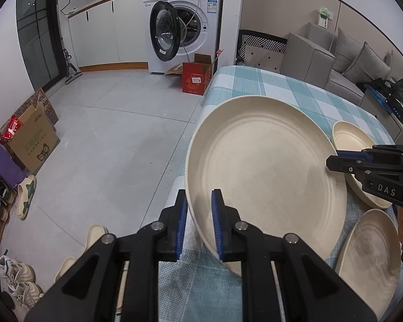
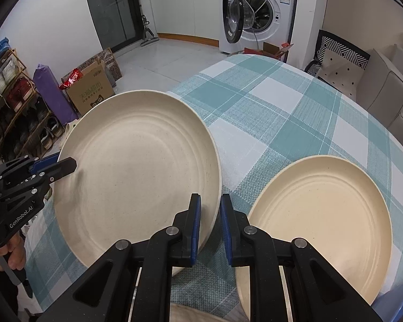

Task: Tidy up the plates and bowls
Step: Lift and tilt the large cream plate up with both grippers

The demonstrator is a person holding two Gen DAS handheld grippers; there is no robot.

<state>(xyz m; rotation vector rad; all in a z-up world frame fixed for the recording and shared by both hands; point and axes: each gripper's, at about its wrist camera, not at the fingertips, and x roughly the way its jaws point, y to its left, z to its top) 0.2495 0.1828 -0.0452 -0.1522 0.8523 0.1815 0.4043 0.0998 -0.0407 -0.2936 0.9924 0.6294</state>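
A large cream plate (image 1: 266, 166) (image 2: 137, 166) hangs tilted over the left edge of the table (image 1: 255, 80) (image 2: 255, 94), which has a teal checked cloth. My left gripper (image 1: 200, 214) (image 2: 72, 163) is shut on its near-left rim. My right gripper (image 2: 211, 214) (image 1: 331, 161) is shut on the opposite rim. A second cream plate (image 2: 322, 220) (image 1: 370, 252) lies flat on the cloth to the right. In the left wrist view a small cream bowl (image 1: 346, 136) sits behind the right gripper, with another cream dish (image 1: 368, 198) partly hidden under it.
The table's left edge drops to a grey tiled floor with slippers (image 1: 27, 196) and a cardboard box (image 1: 32, 142). A washing machine (image 1: 182, 26) with its door open and a red box (image 1: 196, 77) stand beyond. A grey sofa (image 1: 335, 61) borders the right; a shoe rack (image 2: 13, 107) the left.
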